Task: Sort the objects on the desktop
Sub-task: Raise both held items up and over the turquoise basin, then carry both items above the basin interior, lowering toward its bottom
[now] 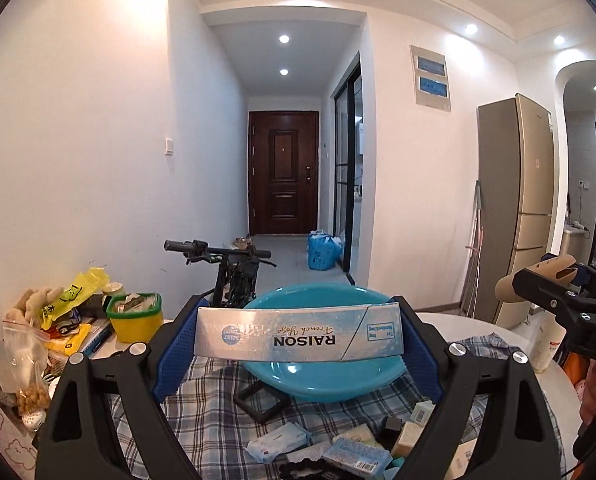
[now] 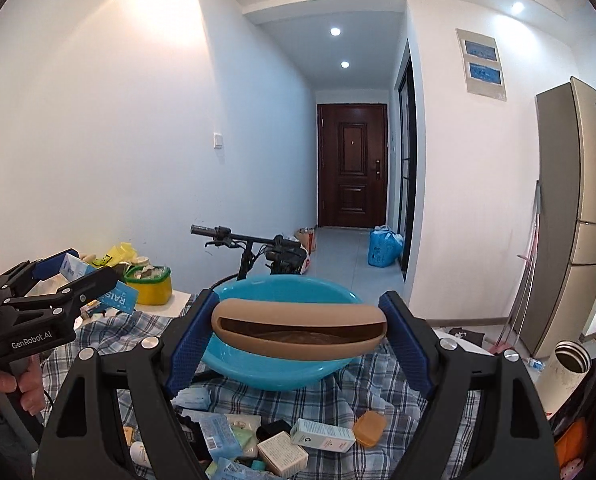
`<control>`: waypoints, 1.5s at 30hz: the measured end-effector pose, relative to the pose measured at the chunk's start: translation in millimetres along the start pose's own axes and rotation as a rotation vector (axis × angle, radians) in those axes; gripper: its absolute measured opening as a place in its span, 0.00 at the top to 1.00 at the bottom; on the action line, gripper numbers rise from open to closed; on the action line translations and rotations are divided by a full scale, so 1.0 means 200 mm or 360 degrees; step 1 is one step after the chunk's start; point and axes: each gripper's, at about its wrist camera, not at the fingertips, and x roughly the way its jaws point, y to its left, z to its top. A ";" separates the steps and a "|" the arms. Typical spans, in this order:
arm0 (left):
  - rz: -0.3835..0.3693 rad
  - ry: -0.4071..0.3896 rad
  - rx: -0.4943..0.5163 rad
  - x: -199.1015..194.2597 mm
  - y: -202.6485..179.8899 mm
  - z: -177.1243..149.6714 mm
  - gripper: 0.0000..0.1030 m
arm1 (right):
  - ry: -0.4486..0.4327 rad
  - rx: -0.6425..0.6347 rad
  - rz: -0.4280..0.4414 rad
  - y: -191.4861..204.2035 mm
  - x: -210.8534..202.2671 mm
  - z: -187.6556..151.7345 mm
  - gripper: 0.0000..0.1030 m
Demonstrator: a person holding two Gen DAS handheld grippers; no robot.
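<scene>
My left gripper [image 1: 298,344] pinches the RAISON box [image 1: 298,335] by its ends, level above the teal basin [image 1: 321,376]; I judge it should come down flat before I spread. The basin's visible part looks empty. My right gripper [image 2: 298,332] clamps the tan case [image 2: 298,330] likewise over it. More boxes [image 2: 282,446] litter the plaid cloth [image 2: 361,394] at the desk's near edge.

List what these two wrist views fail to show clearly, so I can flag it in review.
- Blue basin interior: left wrist view, hidden behind the RAISON box held in the left gripper.
- Same basin: right wrist view, blocked by the tan case in the right gripper.
- Small boxes on the plaid cloth: print too small to read; pile cut off by the bottom edge.
</scene>
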 end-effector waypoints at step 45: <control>-0.0011 -0.0366 0.0010 -0.16 0.01 0.26 0.12 | -0.0368 -0.0056 0.0043 0.10 -0.13 0.29 0.21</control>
